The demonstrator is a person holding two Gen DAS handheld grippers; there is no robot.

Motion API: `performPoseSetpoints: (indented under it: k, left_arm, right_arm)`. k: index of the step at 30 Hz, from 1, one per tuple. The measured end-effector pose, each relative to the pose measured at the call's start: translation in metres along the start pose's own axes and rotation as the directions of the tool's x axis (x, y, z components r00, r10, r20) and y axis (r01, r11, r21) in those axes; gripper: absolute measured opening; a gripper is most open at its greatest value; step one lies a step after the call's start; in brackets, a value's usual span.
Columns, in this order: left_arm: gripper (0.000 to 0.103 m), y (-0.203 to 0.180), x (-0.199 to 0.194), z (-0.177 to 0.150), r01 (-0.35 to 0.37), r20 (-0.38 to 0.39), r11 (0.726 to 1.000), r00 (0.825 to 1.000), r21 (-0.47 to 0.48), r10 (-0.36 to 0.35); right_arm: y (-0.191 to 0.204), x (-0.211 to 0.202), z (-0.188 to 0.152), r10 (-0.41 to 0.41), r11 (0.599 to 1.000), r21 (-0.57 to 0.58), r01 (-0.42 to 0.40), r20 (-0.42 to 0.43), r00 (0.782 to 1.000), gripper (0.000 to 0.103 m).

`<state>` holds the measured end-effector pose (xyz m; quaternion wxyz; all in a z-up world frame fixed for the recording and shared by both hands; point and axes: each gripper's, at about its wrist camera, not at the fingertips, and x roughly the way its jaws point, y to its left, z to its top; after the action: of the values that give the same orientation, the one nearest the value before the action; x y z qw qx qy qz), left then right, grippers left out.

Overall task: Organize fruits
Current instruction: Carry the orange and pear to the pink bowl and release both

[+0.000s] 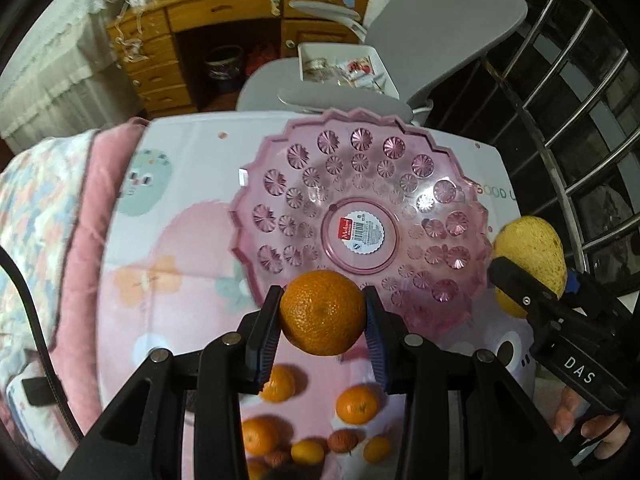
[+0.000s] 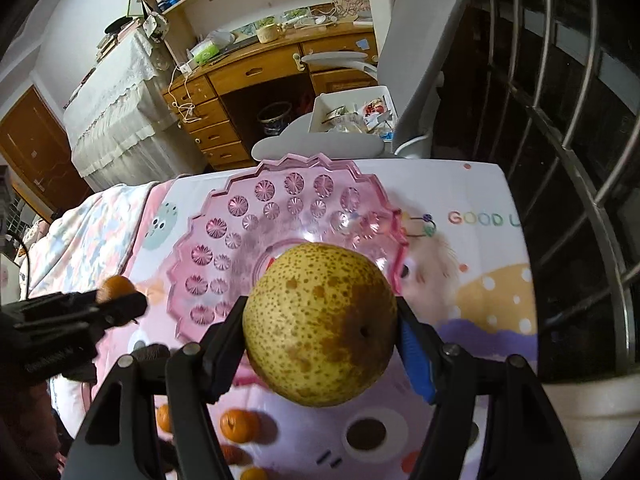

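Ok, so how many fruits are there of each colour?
Orange: 6, the held orange in the left gripper plus five loose oranges
Yellow: 1, the pear in the right gripper
Brown: 2 small brown ones, kind unclear
Total: 9 showing; more may hide behind the left gripper.

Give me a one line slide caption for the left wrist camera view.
Left gripper holds a mandarin orange near the empty pink plastic fruit bowl, right gripper alongside with a speckled pear.
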<state>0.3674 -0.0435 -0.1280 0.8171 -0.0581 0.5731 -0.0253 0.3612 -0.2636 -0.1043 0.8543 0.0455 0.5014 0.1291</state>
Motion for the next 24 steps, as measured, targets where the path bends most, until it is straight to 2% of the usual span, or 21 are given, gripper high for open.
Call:
performPoseSetpoints:
  k: [3,9,13,17,19,20,24]
  left_arm:
    - [0.038,0.003,0.025,0.006,0.041,-0.016,0.999,0.999,0.003,-0.041]
    - [0.038,0.008,0.065,0.009,0.071,-0.063,0.997,0.995,-0.017,-0.072]
    - [0.038,0.01,0.075,0.007,0.061,-0.076,0.998,0.995,-0.016,-0.062]
    - [0.039,0.015,0.081,0.005,0.061,-0.082,0.997,0.995,-0.055,-0.065]
    - [0.047,0.016,0.077,0.004,0.059,-0.075,0.996,0.995,-0.065,-0.064]
    - [0.055,0.016,0.074,0.003,0.061,-0.066,0.996,0.996,-0.069,-0.066]
    - [0.064,0.019,0.063,0.001,0.05,-0.044,0.994,0.998,-0.093,-0.054]
  right_arm:
    - [0.005,0.022,0.006,-0.02,1.0,-0.009,0.02,-0.03,0.999,0.069]
    - [0.016,0.06,0.005,-0.037,0.999,-0.037,0.033,-0.121,0.992,0.069]
    - [0.02,0.072,0.003,-0.051,0.998,-0.051,0.043,-0.153,0.987,0.069]
    - [0.021,0.078,0.002,-0.057,0.997,-0.058,0.047,-0.176,0.983,0.069]
    - [0.022,0.079,0.001,-0.068,0.996,-0.07,0.056,-0.189,0.98,0.069]
    - [0.023,0.079,0.002,-0.079,0.995,-0.074,0.066,-0.194,0.978,0.07]
    - [0.024,0.075,0.005,-0.088,0.994,-0.087,0.072,-0.195,0.977,0.07]
